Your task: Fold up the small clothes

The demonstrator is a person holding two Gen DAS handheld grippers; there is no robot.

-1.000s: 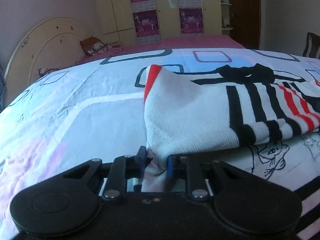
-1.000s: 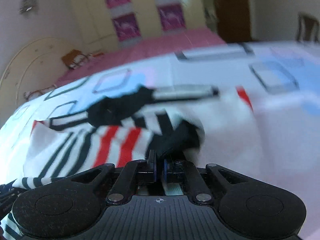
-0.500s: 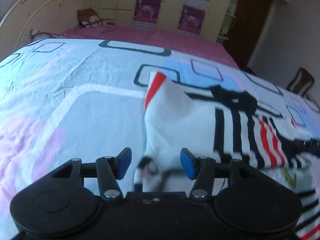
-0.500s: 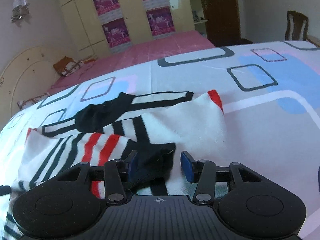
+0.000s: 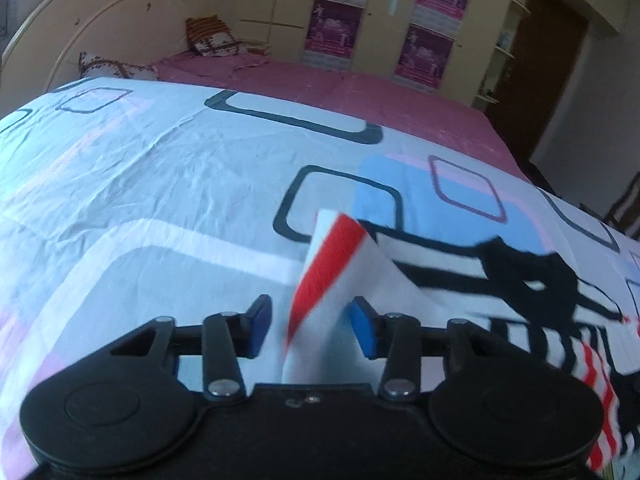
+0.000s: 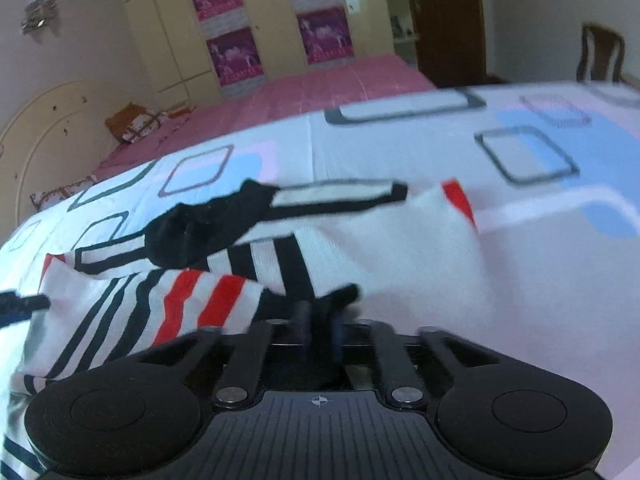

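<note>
One striped garment (image 6: 260, 264) (right gripper (image 6: 320, 320) pinching it) on bedsheet (image 5: 160, 184).

Black left gripper (image 5: 311, 330), right gripper (image 6: 320, 326): blue jaws, silver screws.

Cream wardrobe (image 5: 380, 24), arched headboard (image 5: 108, 28), dark door (image 6: 444, 20).

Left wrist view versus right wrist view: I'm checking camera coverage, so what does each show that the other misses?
Only the left wrist view shows the left gripper open, with the garment's red-edged white corner standing between its blue pads.

Only the right wrist view shows the right gripper with jaws nearly together on dark fabric, a wooden chair and a wall lamp.

Both show the striped garment, patterned bedsheet and headboard.
</note>
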